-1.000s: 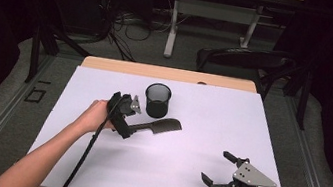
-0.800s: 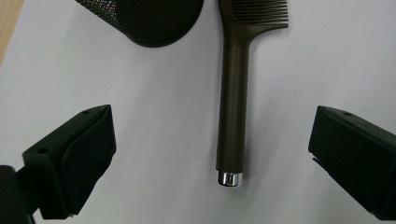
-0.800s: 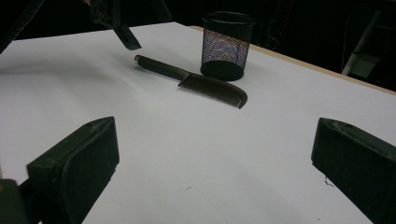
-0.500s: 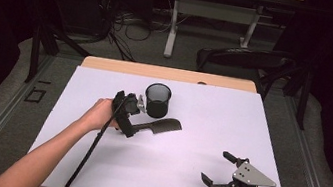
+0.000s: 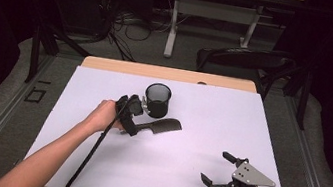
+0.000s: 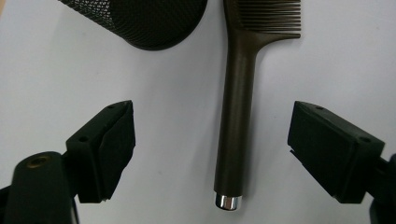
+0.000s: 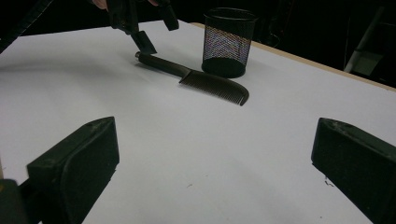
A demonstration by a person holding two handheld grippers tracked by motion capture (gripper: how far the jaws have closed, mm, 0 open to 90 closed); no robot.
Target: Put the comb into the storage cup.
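Straddling comb [image 6: 233,135] handle, left gripper [image 6: 212,154] fingers closing, untouched; mesh cup [image 6: 140,21] beside.

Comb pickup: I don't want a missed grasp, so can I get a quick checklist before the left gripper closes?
1. Comb handle between left gripper jaws: ok.
2. Jaws, which have just been closing, not yet touching the handle: ok.
3. Handle centred in the gap: not ok, nearer one jaw.
4. Comb lying flat on the table: ok.
5. Mesh cup upright, apart from the comb: ok.
6. Right gripper open, well away: ok.
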